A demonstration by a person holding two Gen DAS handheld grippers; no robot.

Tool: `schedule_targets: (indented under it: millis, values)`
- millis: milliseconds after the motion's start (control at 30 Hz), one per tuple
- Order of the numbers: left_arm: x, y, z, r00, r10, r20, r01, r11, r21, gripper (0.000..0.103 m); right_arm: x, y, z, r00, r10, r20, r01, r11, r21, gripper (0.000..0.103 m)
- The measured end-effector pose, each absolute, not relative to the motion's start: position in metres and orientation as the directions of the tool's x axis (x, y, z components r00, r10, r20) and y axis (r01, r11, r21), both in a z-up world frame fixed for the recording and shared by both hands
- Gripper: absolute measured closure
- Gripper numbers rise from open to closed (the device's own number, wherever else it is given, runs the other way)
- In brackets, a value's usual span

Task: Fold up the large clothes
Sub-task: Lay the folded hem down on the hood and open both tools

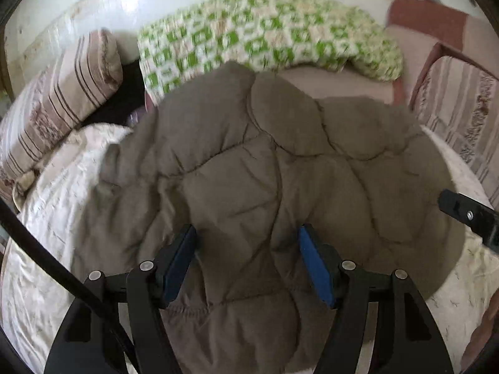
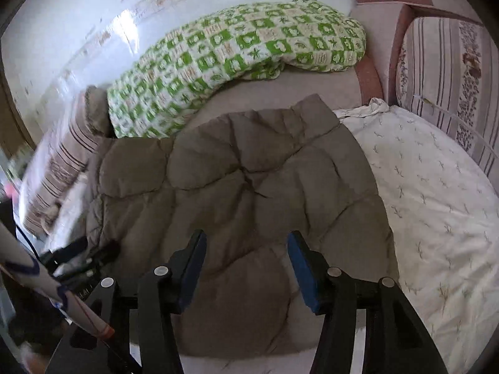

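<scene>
We see the left gripper (image 1: 246, 261) with its jaws standing apart, blue pads facing each other over the brown quilted jacket (image 1: 265, 187), and nothing pinched between them. The right gripper (image 2: 246, 265) is the same: jaws parted above the jacket, the pads clear of the cloth as far as we can judge. The jacket lies spread on the bed, on a white sheet (image 2: 436, 202) printed with small sprigs; in the right wrist view its near hem ends just short of the lower edge of the picture, and its right border runs straight beside bare sheet. We can read no brand, label or writing on the jacket or on either gripper. In the left wrist view the far things are smeared by blur, so the pattern of the green checked blanket (image 1: 265, 34) is sharper in the right wrist view, where it shows leaf and flower squares. A striped cushion (image 1: 59, 103) lies at the left of the jacket, another (image 2: 449, 78) stands at the right end of the bed. At the left edge of the right wrist view a white sleeve (image 2: 46, 280) cuts in, part hiding the other gripper. Open sheet lies right of the jacket; beyond it a strip of bare couch separates it from the blanket.
</scene>
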State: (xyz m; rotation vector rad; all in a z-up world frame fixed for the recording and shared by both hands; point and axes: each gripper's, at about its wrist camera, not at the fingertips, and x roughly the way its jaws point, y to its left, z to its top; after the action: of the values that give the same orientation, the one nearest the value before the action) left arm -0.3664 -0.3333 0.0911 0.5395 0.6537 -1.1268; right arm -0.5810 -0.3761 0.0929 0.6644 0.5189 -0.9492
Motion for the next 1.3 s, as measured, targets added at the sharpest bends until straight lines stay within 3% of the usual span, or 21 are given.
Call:
schedule_targets:
  millis: [233,500,733,1000,1133,1300]
  values:
    - [-0.343,-0.363,0.057,0.250,-0.613,-0.749,0.937,0.347,0.029,0.018,-0.573,-0.417,0.042,0.464,-0.462,-0.756,0.874,0.378,0.305,0.045]
    - [-0.335,-0.374,0.057,0.229,-0.585,-0.778,0.930,0.368,-0.003,0.016,-0.572,-0.421,0.037,0.452,-0.450,-0.771,0.879,0.373,0.298,0.044]
    - [-0.343,-0.285,0.089,0.304,-0.633,-0.712,0.898,0.440,-0.008,0.017,-0.583,-0.390,0.074,0.507,-0.497,-0.704,0.853,0.405,0.329,0.044]
    - [-0.293,-0.226,0.076,0.413,-0.578,-0.704,0.784,0.619,-0.048,0.017,-0.559,-0.341,0.094,0.562,-0.470,-0.681,0.813,0.463,0.352,0.044]
    - [-0.275,-0.227,0.064,0.384,-0.577,-0.721,0.765,0.636,-0.101,0.017,-0.536,-0.342,0.082,0.495,-0.506,-0.706,0.847,0.461,0.264,0.044]
    - [-0.278,-0.238,0.059,0.417,-0.547,-0.726,0.767,0.640,-0.041,0.015,-0.529,-0.362,0.054,0.463,-0.481,-0.745,0.857,0.458,0.236,0.044]
